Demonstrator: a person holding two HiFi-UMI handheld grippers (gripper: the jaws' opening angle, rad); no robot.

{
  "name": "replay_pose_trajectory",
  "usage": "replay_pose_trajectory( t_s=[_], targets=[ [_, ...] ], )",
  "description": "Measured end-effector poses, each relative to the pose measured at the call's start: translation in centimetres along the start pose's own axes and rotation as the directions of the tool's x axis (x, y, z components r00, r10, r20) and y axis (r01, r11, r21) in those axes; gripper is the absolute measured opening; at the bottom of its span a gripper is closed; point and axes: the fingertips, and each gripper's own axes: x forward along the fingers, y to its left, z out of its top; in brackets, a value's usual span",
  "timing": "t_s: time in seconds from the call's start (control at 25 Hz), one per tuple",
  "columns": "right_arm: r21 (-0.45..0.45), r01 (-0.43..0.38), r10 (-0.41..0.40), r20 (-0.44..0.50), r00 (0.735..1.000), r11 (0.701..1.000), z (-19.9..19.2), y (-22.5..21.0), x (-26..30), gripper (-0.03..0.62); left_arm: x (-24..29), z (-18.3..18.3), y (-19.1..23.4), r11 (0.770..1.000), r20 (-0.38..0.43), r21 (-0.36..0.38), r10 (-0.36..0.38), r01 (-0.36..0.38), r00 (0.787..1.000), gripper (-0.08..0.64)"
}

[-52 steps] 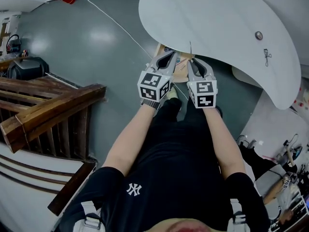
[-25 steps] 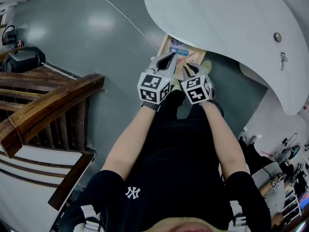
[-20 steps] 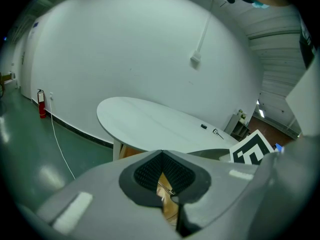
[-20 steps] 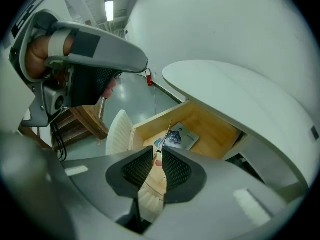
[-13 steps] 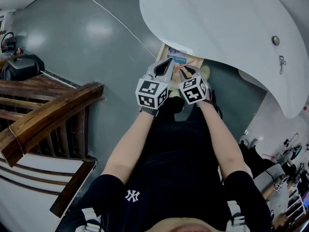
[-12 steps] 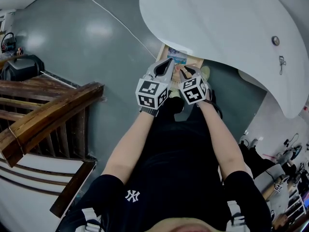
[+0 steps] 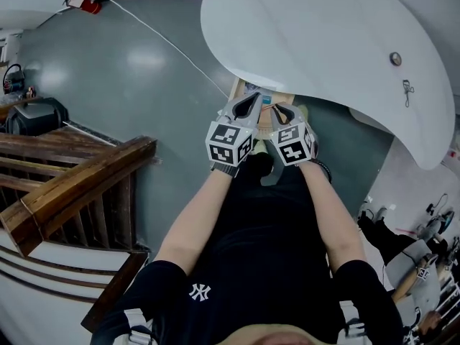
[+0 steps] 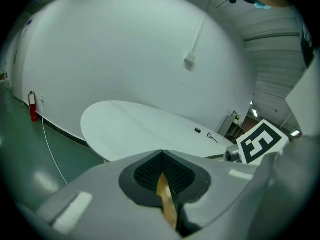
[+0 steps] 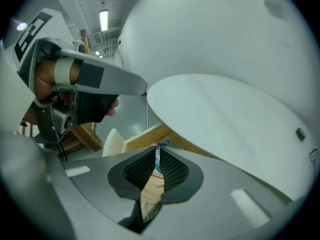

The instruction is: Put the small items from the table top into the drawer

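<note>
Over the open wooden drawer (image 7: 238, 86) under the white table (image 7: 323, 34), I hold both grippers side by side. My left gripper (image 7: 253, 95) has its tips together; only a sliver of wood shows through the slit in the left gripper view (image 8: 162, 154). The jaws of my right gripper (image 7: 276, 109) have just been closing. They stand a narrow slit apart (image 9: 156, 148) with nothing between them, and the drawer's (image 9: 145, 134) contents show through the slit. A small dark round item (image 7: 390, 58) and a small metal item (image 7: 407, 88) lie on the table top at the right.
A wooden stair rail (image 7: 79, 171) stands at the left. A white cable (image 7: 172, 42) runs across the grey floor to a red fire extinguisher (image 7: 85, 4). The table's (image 9: 225, 119) edge overhangs the drawer's back.
Both grippers have shifted a little over the drawer. A thin reddish item seen at the right gripper's tips half a second ago no longer shows.
</note>
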Motion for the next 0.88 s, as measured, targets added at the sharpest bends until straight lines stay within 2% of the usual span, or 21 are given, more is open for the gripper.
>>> replay_pose_trajectory(
  t_s=[0.16,0.44,0.64,0.88],
  targets=[
    [0.058,0.045,-0.048,0.061,0.997,0.997,1.7,-1.8,-2.9,0.024,0.4,1.8,-1.9,0.999,0.007,0.025,-0.036,0.036,0.999,0.0],
    [0.143,0.089,-0.109,0.141,0.984,0.986,3.8,-5.1,-7.0,0.023,2.1,4.4,-5.7,0.993,-0.007,0.064,-0.102,0.102,0.995,0.0],
    [0.221,0.144,-0.192,0.213,0.958,0.965,5.1,-9.2,-10.4,0.023,3.8,6.9,-9.3,0.98,-0.01,0.103,-0.169,0.17,0.985,0.0],
    [0.291,0.234,-0.308,0.241,0.92,0.928,4.5,-15.6,-15.0,0.023,6.9,9.3,-14.7,0.954,-0.018,0.145,-0.261,0.261,0.965,0.0]
  ],
)
